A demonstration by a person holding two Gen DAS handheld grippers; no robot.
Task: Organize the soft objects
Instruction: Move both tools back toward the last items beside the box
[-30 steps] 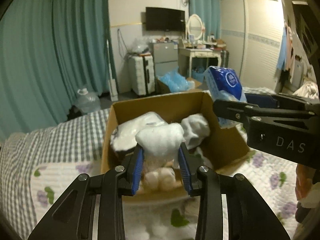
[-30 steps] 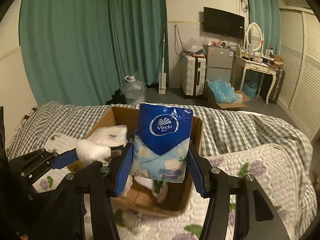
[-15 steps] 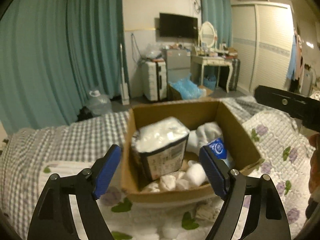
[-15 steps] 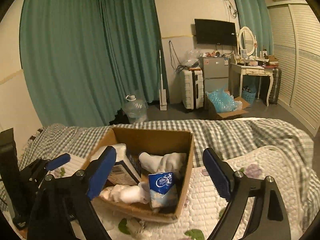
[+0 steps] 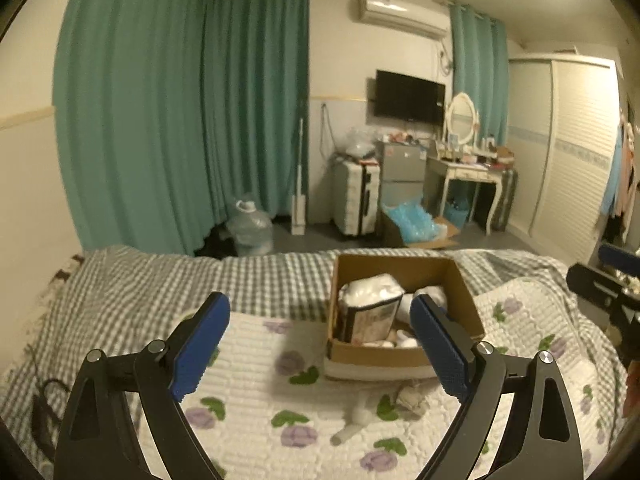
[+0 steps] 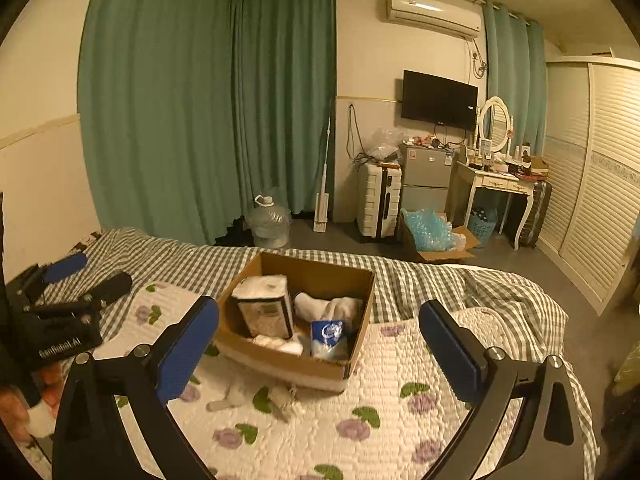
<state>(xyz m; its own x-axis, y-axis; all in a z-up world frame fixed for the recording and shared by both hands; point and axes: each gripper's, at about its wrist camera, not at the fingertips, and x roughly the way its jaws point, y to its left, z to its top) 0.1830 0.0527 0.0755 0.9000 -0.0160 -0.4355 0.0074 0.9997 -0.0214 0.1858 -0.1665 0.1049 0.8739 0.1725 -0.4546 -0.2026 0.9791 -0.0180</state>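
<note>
A cardboard box [image 6: 362, 304] stands on the bed; it also shows in the left wrist view [image 5: 466, 296]. Inside lie a white wrapped pack [image 6: 264, 308], white socks [image 6: 332, 306] and a blue tissue pack [image 6: 329, 338]. White soft items [image 6: 256, 398] lie on the quilt in front of the box, also in the left wrist view [image 5: 380, 408]. My left gripper [image 5: 320, 344] is open and empty, back from the box. My right gripper [image 6: 320, 348] is open and empty, above the quilt.
The bed has a floral quilt [image 6: 360, 420] over a checked sheet [image 5: 160, 280]. Beyond the bed are a water jug [image 6: 268, 220], a suitcase [image 6: 378, 200], a floor box with blue plastic [image 6: 434, 236] and a dressing table [image 6: 500, 184].
Both grippers opened and released the white soft item and the blue tissue pack into the box, then drew back and up away from the box.
</note>
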